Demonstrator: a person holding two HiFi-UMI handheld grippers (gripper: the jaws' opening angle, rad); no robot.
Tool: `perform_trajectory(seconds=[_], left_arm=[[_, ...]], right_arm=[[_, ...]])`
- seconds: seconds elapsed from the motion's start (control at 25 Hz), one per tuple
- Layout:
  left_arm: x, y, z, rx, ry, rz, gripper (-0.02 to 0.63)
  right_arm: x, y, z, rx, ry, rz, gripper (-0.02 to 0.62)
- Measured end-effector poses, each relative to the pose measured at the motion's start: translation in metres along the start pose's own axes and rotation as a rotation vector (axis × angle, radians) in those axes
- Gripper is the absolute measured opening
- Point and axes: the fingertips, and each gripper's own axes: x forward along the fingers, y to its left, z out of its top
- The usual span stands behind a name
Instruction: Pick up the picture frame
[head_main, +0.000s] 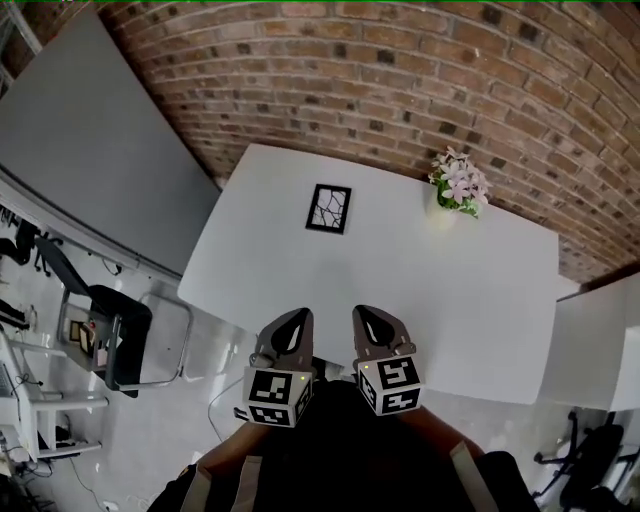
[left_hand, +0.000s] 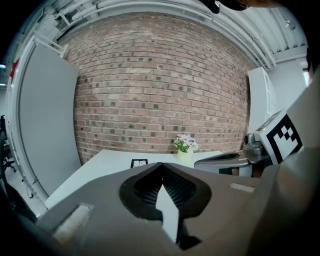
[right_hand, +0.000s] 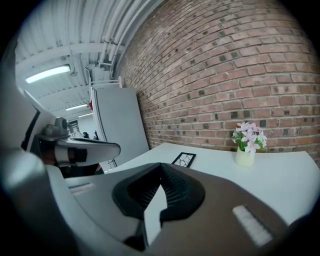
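Behind the work area stands a brick wall (head_main: 400, 80), spanning the full width of the head view. A grey panel (head_main: 90, 170) meets it at the left. A white table (head_main: 450, 300) is set against the wall, its near edge facing the person. A black chair (head_main: 120, 340) stands on the floor off the table's left corner.

Left gripper (head_main: 296, 320): held at the near edge of the table, pointing toward the wall. In the left gripper view its jaws (left_hand: 161, 166) are pressed together tip to tip, with nothing between them. Its marker cube (head_main: 275, 396) faces the head camera.

Right gripper (head_main: 366, 316): held just beside the left one, parallel to it and apart from it. In the right gripper view its jaws (right_hand: 160, 166) are likewise pressed together and empty. Its marker cube (head_main: 390, 385) sits at the rear.

A pale pot of pink flowers (head_main: 459, 185) stands upright on the far right part of the table, near the wall.

The picture frame (head_main: 329, 208) lies flat on the far half of the table, left of the flowers and well apart from both grippers. It is black-edged, with a dark branching pattern on white. Neither gripper touches it. It also shows in the left gripper view (left_hand: 139, 162) and the right gripper view (right_hand: 183, 159), beyond the closed jaw tips.
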Motion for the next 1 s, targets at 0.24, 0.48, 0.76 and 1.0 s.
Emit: perform_trajectory(seconds=[0.24,0.48,0.76,1.0], left_arm=[[0.030,0.018,0.001,0.001,0.012,-0.047,-0.005],[0.065,0.053,-0.003,-0.024,0.055,-0.067,-0.005],[0.108,0.090,-0.010,-0.045,0.096,-0.098,-0.005],[0.147,0.124,-0.021,-0.067,0.144,-0.128,-0.003]], right_arm=[[0.022,-0.014,0.002,0.014,0.021,-0.064,0.002],[0.066,-0.024,0.008,0.023,0.073,-0.105,0.002],[0.121,-0.038,0.005,0.042,0.138,-0.151,0.002],[0.162,-0.049,-0.003,0.076,0.212,-0.182,0.002]])
